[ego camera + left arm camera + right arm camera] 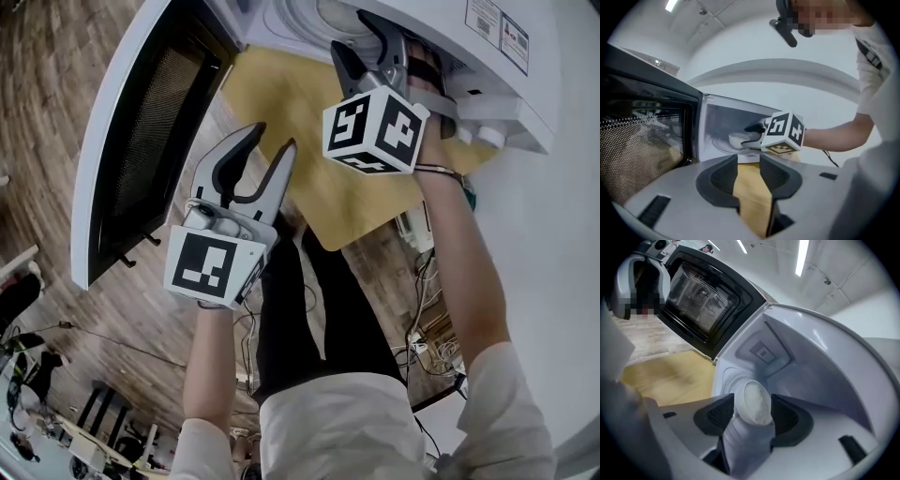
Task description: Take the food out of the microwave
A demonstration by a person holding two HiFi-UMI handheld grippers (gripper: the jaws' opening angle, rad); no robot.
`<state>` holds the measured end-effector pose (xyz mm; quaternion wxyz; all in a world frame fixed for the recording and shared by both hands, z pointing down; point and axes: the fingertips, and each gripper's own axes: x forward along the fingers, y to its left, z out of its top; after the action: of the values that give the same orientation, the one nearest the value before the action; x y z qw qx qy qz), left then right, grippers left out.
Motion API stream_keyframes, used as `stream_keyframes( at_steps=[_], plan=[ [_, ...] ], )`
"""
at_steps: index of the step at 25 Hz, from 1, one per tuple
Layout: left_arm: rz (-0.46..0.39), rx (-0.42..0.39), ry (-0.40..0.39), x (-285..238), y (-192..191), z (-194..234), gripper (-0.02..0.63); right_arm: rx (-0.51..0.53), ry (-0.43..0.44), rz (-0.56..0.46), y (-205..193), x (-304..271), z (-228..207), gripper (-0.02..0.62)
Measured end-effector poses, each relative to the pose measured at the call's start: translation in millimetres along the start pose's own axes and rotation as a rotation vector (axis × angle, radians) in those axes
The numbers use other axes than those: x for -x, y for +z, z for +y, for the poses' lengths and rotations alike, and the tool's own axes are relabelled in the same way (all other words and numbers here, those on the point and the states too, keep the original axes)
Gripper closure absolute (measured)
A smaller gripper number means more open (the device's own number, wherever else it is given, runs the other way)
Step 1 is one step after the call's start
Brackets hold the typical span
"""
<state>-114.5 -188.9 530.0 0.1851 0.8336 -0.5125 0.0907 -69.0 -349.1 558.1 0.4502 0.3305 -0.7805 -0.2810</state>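
Note:
A white bowl of white food tilts across the right gripper view, standing on the turntable inside the open white microwave. My right gripper reaches into the cavity, jaws spread wide with the bowl between them; no pad clearly presses on it. The left gripper view shows the same bowl between the right gripper's dark fingers. My left gripper hangs open and empty in front of the microwave, over the yellow tabletop.
The microwave door swings out wide to the left, its mesh window next to my left gripper. A white wall stands on the right. Below are a wooden floor, cables and the person's legs.

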Motion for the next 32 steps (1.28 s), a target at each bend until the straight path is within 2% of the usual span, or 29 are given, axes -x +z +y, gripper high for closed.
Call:
stream_keyframes(
  at_steps=[12, 20, 22, 32],
  plan=[
    [0.015, 0.015, -0.075, -5.9, -5.5, 6.7, 0.476, 0.162, -0.003, 0.086, -8.4, -22.1, 9.6, 0.36],
    [0.033, 0.003, -0.12, -11.0, -4.2, 10.8, 0.476, 0.276, -0.051, 0.139, -17.3, -33.1, 11.1, 0.364],
    [0.034, 0.005, -0.128, -12.1, -4.1, 11.5, 0.476, 0.287, -0.067, 0.141, -18.5, -34.9, 11.3, 0.382],
    [0.055, 0.043, -0.178, -12.9, -12.0, 8.8, 0.476, 0.333, -0.097, 0.143, -19.0, -38.1, 10.7, 0.385]
  ],
)
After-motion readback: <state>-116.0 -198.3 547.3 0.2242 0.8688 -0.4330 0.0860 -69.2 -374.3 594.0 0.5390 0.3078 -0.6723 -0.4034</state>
